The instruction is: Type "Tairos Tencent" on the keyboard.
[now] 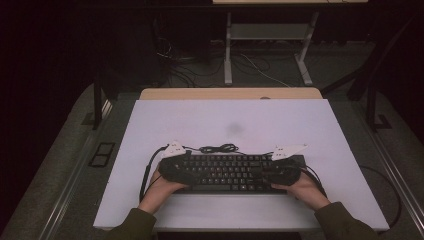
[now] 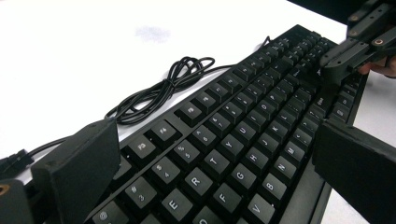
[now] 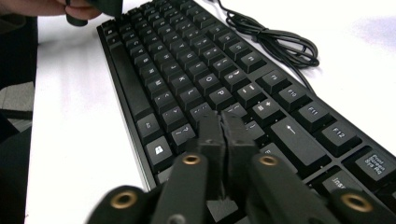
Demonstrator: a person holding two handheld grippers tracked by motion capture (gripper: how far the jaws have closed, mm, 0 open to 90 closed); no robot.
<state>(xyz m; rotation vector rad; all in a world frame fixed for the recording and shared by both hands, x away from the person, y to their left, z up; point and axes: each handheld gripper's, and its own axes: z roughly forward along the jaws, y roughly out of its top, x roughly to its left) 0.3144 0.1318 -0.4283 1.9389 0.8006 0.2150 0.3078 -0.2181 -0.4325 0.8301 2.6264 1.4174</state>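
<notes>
A black keyboard (image 1: 230, 172) lies near the front edge of the white tabletop (image 1: 225, 112), its bundled cable (image 1: 220, 148) just behind it. My left gripper (image 1: 181, 169) lies over the keyboard's left end. In the left gripper view its jaws stand wide apart (image 2: 215, 135), one at the far edge of the keyboard (image 2: 233, 140) and one at the near edge; I cannot make out contact. My right gripper (image 1: 279, 172) is at the right end. In the right gripper view it is shut (image 3: 222, 116), its tips just over the keys (image 3: 196, 70) with nothing between them.
A faint grey smudge (image 1: 235, 129) marks the middle of the tabletop. The coiled cable (image 2: 163, 91) lies loose on the white surface behind the function keys. Beyond the table stand a desk frame (image 1: 267, 45) and floor cables. Both forearms come in from the bottom.
</notes>
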